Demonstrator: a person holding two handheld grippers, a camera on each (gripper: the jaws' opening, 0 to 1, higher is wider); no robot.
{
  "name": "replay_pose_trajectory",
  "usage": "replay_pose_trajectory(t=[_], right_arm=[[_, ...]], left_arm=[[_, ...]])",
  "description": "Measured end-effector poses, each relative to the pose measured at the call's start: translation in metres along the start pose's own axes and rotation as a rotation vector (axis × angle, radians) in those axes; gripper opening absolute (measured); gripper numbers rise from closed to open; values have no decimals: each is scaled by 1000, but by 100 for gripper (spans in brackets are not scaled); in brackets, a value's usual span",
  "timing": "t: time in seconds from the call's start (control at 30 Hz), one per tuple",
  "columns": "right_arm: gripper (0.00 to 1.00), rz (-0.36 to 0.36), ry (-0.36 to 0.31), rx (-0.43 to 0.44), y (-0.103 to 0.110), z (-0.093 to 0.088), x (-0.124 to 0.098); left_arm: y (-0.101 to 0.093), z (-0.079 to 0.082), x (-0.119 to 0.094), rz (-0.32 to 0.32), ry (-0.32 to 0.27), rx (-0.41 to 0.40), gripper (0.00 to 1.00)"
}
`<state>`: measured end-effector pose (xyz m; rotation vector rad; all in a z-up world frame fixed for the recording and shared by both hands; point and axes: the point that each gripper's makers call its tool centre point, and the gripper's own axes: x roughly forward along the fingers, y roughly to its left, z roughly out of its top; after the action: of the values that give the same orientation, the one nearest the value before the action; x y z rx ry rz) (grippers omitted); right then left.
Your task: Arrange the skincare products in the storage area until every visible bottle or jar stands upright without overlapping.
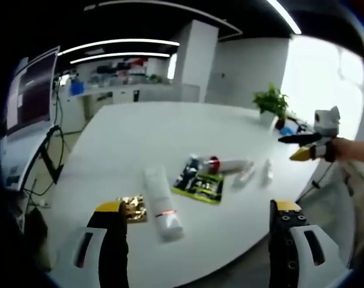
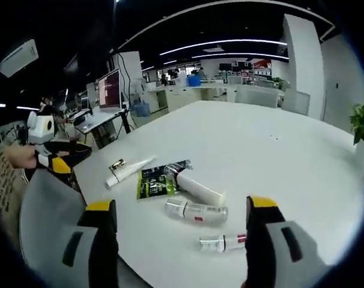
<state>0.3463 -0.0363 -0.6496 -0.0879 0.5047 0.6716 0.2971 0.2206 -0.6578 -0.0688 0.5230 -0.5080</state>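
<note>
In the left gripper view, the left gripper is wide open and holds nothing. On the white table, from left to right, lie a shiny gold packet, a white tube, a green and black packet, a bottle with a red cap and two small clear bottles (all lying flat, none standing). A potted plant stands farther back. The right gripper comes in at the right edge.

In the right gripper view, the right gripper is wide open too, with nothing in it.
</note>
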Motion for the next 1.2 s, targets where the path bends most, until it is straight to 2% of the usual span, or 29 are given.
replay_pose_trajectory(t=[0.17, 0.33, 0.43, 0.77, 1.1, 1.2], right_arm=[[84, 31, 27, -39, -7, 3, 14], [85, 78, 47, -71, -8, 6, 27], [81, 98, 64, -88, -9, 6, 34], [75, 168, 146, -175, -15, 3, 67], [67, 245, 264, -289, -21, -15, 106], [65, 271, 276, -306, -19, -17, 114]], left_arm=[[0, -1, 0, -4, 7, -1, 96], [-1, -2, 1, -7, 14, -5, 96], [-1, -3, 1, -7, 15, -7, 96], [1, -4, 2, -1, 23, -20, 95], [-1, -8, 4, -10, 46, -16, 95], [0, -9, 4, -9, 52, -21, 94]])
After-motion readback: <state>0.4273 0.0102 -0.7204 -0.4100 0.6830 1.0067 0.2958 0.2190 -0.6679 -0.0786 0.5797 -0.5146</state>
